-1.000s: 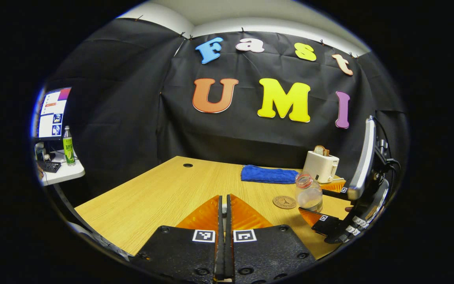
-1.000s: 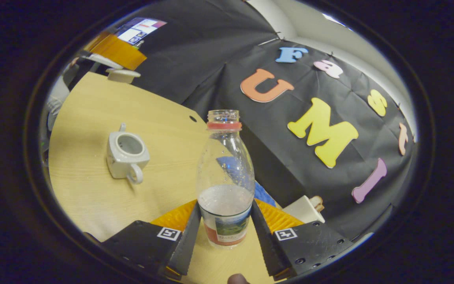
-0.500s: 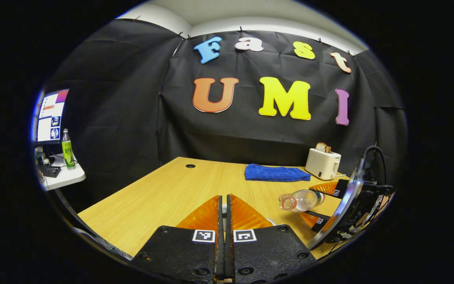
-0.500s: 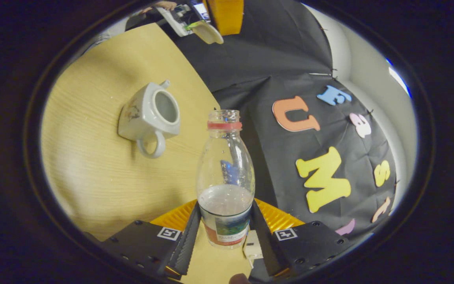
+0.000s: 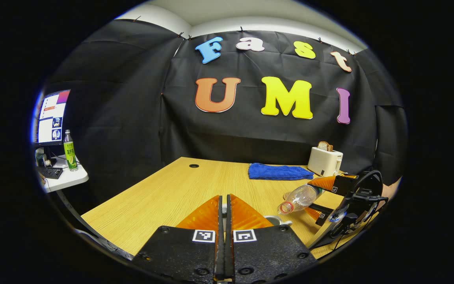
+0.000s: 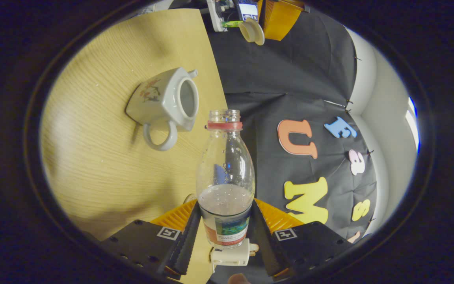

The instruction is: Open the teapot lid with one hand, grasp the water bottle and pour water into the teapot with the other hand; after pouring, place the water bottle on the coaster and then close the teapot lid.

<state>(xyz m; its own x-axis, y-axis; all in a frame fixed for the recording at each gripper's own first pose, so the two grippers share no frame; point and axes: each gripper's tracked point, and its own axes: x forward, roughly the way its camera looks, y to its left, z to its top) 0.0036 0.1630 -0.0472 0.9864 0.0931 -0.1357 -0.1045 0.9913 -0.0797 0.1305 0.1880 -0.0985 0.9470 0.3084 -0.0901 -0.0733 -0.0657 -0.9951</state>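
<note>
Over on the right side of the table [image 5: 164, 197], your right gripper [image 6: 224, 230] has both fingers clamped on the water bottle [image 6: 226, 177], tipped with its open neck aimed down at the lidless teapot [image 6: 168, 100]. Your left gripper [image 5: 223, 221] looks pinched tight with almost no gap; the right gripper view shows it up top, holding the lid [image 6: 252, 31] off to the side.

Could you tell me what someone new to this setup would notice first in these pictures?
First comes the water bottle, uncapped and partly full, clamped in the right hand-held gripper and tipped toward the open teapot on the wooden table. At the top of the right gripper view, the left hand-held gripper holds the teapot lid in the air.
</note>
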